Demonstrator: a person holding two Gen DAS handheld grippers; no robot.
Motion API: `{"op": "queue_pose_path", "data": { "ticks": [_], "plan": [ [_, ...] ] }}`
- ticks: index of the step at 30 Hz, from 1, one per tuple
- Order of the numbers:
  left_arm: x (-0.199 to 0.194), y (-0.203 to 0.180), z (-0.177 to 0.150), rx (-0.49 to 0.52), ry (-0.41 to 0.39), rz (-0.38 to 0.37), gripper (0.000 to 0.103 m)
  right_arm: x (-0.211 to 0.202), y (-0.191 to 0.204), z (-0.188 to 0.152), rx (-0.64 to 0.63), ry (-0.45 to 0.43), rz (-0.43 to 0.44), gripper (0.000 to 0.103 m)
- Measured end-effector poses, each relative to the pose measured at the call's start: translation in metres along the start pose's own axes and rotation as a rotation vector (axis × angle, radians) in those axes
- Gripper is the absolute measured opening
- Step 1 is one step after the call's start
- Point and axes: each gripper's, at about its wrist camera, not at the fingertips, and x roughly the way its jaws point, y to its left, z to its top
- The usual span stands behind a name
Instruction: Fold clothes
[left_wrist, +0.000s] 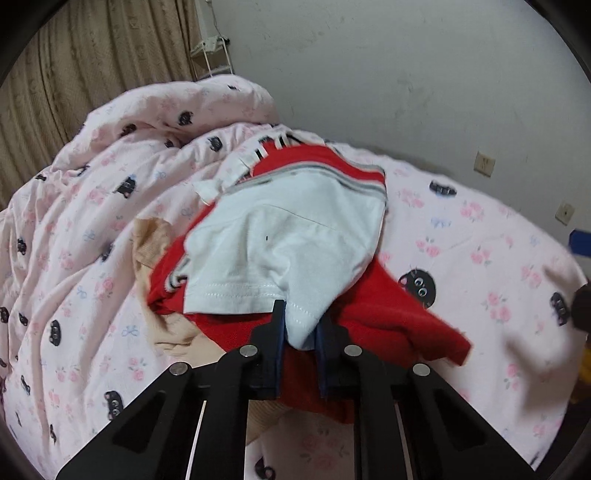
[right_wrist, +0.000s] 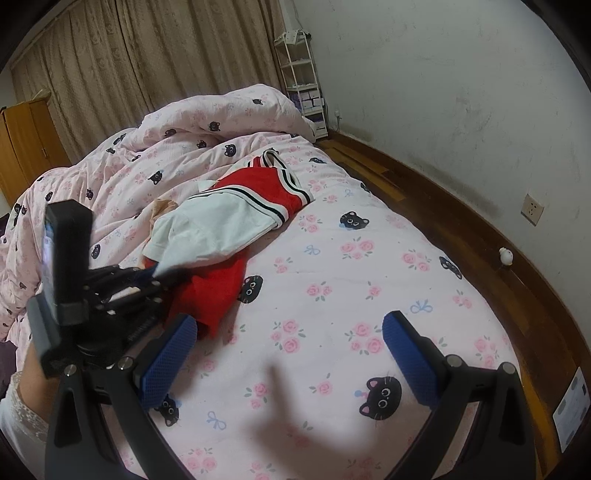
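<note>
Through the left wrist camera we have the left tool (left_wrist: 300, 325) clamped on the hemmed edge of the white T-shirt (left_wrist: 284, 236), a fold of cloth pinched between its two fingers. The shirt is a soft knit with a double-stitched hem, and it drapes loosely over the red garment (left_wrist: 388, 314), which has a coarser, pique-like weave and grey-and-white striped trim. A beige garment (left_wrist: 147, 243), thin and crumpled, pokes out beneath them on the side toward the heaped duvet (left_wrist: 110, 155). All three lie in a loose pile on the bed (left_wrist: 480, 258), whose pink cover is printed with roses and black cat faces. We judge the step to be lifting or drawing the white shirt off the pile; whether it is being picked up to be spread or laid back down, this view does not settle.

Through the right wrist camera our right tool (right_wrist: 288, 350) hangs over bare bedcover near the bed's near edge, its blue textured fingers well apart and holding nothing. The pile sits toward the middle of the bed, against the duvet, with the left tool visible at its near end. We judge that the next move calls for the right tool to find a second hold on the white shirt, so the limp cloth can be stretched flat between two grips.
</note>
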Motion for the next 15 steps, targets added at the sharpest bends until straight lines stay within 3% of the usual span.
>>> {"op": "queue_pose_path", "data": {
  "ticks": [6, 10, 15],
  "plan": [
    [-0.033, 0.006, -0.003, -0.036, -0.04, -0.027, 0.003, -0.008, 0.008, 0.0, -0.015, -0.019, 0.01, 0.102],
    [-0.059, 0.006, -0.009, -0.04, -0.073, -0.049, 0.002, -0.014, 0.011, 0.0, -0.017, -0.031, 0.023, 0.102],
    [-0.063, 0.014, -0.011, -0.063, -0.059, -0.039, 0.002, -0.015, 0.014, -0.001, 0.002, -0.027, 0.029, 0.102]
  ]
}}
